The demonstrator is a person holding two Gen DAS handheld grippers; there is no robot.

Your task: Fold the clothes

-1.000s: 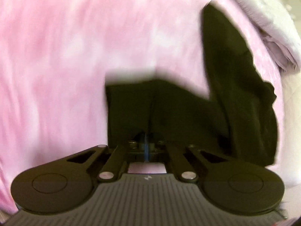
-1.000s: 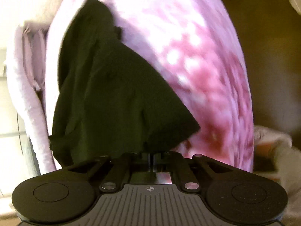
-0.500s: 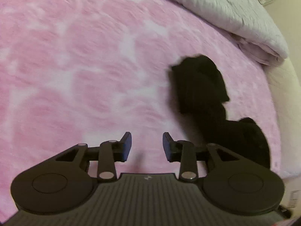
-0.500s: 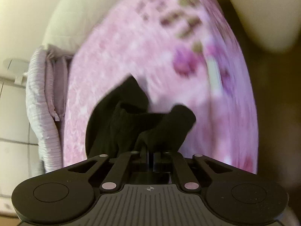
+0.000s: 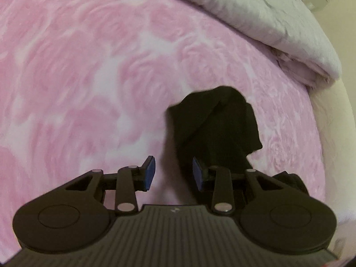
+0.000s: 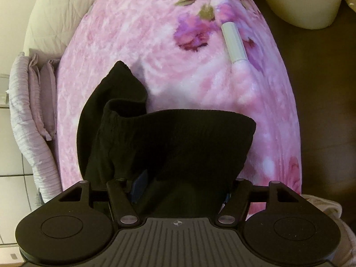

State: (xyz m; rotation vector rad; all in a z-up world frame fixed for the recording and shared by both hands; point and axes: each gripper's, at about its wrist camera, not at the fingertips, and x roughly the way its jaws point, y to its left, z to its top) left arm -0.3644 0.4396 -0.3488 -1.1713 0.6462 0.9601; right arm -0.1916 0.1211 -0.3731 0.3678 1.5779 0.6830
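Now, at the left, the left hand-held gripper (image 5: 173, 174) hangs over the pink rose-patterned blanket (image 5: 89, 77) with its jaws standing wide; they have just been opening, and nothing lies between the blue pads (image 5: 149, 173), only bare blanket. The black garment (image 5: 218, 129) lies crumpled on the blanket just beyond and to the right of this gripper, its near end passing behind the right-hand finger. I cannot tell whether that finger touches the cloth. Farther back, a pale grey quilt (image 5: 267, 17) is bunched along the blanket's far edge, and a cream surface shows at the right border.

In the right wrist view, the folded lilac edges of bedding (image 6: 33, 120) sit at the left margin, beside a white quilted cover (image 6: 62, 13). The right hand-held gripper (image 6: 180, 189) is spread wide too; its jaws have just been opening, and the black garment (image 6: 169, 142) lies heaped between and over them, hiding most of both fingers. One blue pad (image 6: 139, 189) peeks out at the left and is not pressing the cloth. The garment's ribbed hem runs across in front of the gripper, and one end sticks up towards the far left. Beyond it, on the flowered part of the blanket, lies a small white cylinder (image 6: 233, 42).
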